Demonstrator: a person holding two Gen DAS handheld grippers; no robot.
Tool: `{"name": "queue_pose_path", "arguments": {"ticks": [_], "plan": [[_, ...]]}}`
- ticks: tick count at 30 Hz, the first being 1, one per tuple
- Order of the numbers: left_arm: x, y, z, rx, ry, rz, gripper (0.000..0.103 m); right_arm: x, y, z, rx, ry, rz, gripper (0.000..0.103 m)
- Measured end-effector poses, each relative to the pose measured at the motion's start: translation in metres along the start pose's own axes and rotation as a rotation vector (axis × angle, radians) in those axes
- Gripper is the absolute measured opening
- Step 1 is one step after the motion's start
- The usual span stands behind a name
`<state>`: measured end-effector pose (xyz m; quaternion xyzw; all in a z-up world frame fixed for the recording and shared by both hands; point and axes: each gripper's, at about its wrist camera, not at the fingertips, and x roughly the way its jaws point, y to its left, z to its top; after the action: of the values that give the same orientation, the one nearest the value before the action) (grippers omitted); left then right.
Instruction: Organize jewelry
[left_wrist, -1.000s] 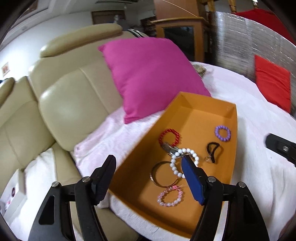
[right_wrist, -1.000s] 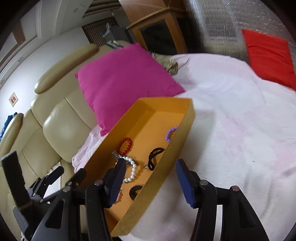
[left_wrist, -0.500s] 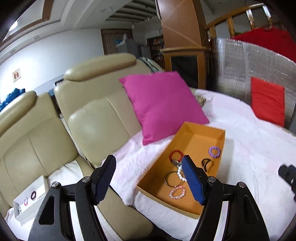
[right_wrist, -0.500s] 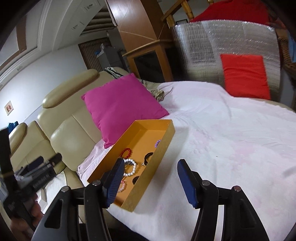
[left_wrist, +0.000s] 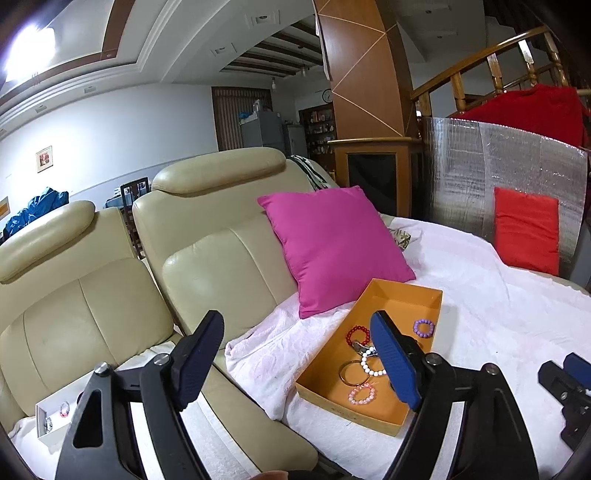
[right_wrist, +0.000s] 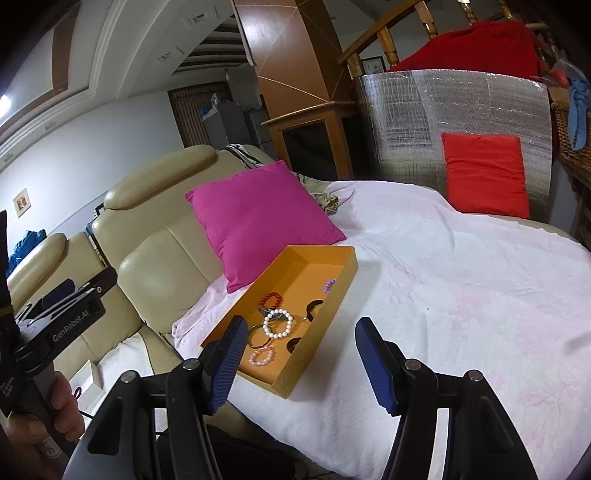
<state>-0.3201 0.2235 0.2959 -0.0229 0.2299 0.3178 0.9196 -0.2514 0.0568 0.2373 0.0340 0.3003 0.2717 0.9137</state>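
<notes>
Cream leather recliner seats (left_wrist: 207, 258) fill the left of both views, and a pale pink blanket (left_wrist: 480, 295) spreads to their right with a magenta cushion (left_wrist: 332, 251) propped at its back edge. An orange tray (left_wrist: 402, 295) sits on the blanket just in front of that cushion. Inside it lie a red bead bracelet (left_wrist: 357, 334), a purple bead bracelet (left_wrist: 423, 328), a white pearl bracelet (right_wrist: 277, 324), a thin gold bangle (left_wrist: 349, 372) and a pink bead bracelet (left_wrist: 362, 393).

The left gripper (left_wrist: 303, 362) hangs wide open and empty, its right finger covering part of the tray. The right gripper (right_wrist: 299, 363) is likewise spread wide, holding nothing, above the tray's near corner.

Only the right wrist view shows a black hair tie (right_wrist: 313, 305) by the tray's far wall. Only the left wrist view looks into the small white box (left_wrist: 55, 417) on the near seat, with tiny pieces inside too small to name.
</notes>
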Motion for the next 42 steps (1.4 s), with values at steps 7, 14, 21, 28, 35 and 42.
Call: {"name": "queue_pose_path", "arguments": {"ticks": [7,14,21,28,35,42], "plan": [[-0.014,0.004,-0.001,0.003,-0.022,-0.011,0.082,-0.005,0.02,-0.005,-0.027,-0.003,-0.007,0.065],[-0.022,0.004,-0.004,0.013,-0.028,-0.019,0.082,-0.006,0.026,-0.006,-0.029,-0.004,-0.009,0.065],[-0.022,0.006,-0.004,0.014,-0.023,-0.027,0.082,-0.005,0.025,-0.006,-0.021,-0.008,-0.013,0.065],[-0.02,0.009,-0.006,0.009,-0.019,-0.025,0.082,-0.005,0.028,-0.007,-0.026,-0.008,-0.013,0.065],[-0.016,0.011,-0.007,0.008,-0.013,-0.023,0.082,-0.003,0.03,-0.006,-0.028,-0.008,-0.015,0.065],[-0.013,0.013,-0.008,0.006,-0.006,-0.025,0.082,-0.002,0.03,-0.006,-0.03,-0.007,-0.015,0.065]]}}
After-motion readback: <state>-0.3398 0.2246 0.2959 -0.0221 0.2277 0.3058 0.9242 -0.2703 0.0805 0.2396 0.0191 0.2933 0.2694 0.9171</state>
